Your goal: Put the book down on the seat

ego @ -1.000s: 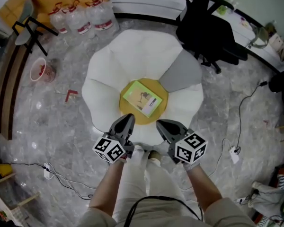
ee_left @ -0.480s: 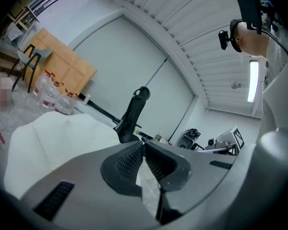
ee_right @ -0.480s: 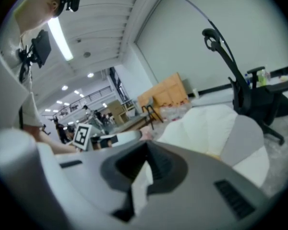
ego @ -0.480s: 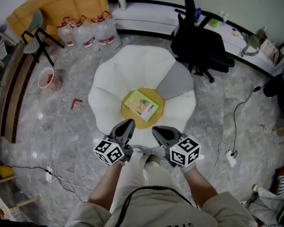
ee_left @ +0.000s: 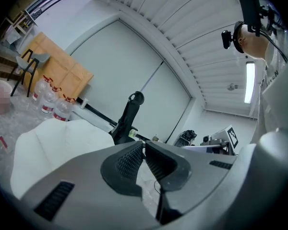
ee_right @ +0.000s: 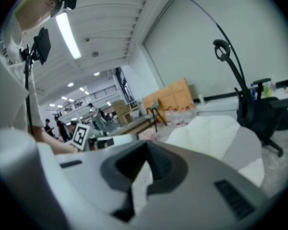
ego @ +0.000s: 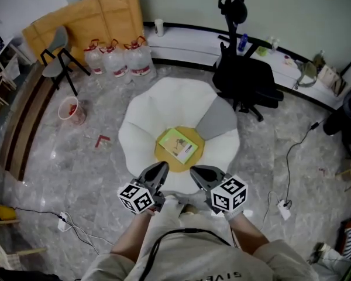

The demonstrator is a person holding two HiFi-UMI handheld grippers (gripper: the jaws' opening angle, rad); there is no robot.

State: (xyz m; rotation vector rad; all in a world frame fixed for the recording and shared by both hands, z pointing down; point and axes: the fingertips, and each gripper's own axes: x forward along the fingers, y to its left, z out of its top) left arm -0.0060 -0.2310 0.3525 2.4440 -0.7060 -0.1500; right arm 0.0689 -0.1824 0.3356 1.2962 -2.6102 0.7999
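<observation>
- The left tool (ego: 161, 168) was held roughly level, jaws closed tip to tip, nothing between them.
- The right tool (ego: 196, 172) sat just beside it, angled slightly downward, jaws likewise together and empty.
- The left forearm (ego: 128, 239) and right forearm (ego: 247, 234) reached forward behind the tools, nearly parallel, with each tool's marker cube facing upward.

Back wall first: flattened cardboard (ego: 88, 16) leans there, with a grey chair (ego: 57, 48) in front of it. Three water jugs (ego: 118, 59) stand together on the marble floor (ego: 58, 163), red caps up. A pale bucket (ego: 71, 110) sits left of them, and a small red angle piece (ego: 102, 140) lies nearby. Over on the right, a black office chair (ego: 245, 81) stands by the long ledge (ego: 187, 40), which carries a white cup (ego: 158, 27) and a blue bottle (ego: 243, 43). A cable (ego: 292, 157) trails across the floor.
</observation>
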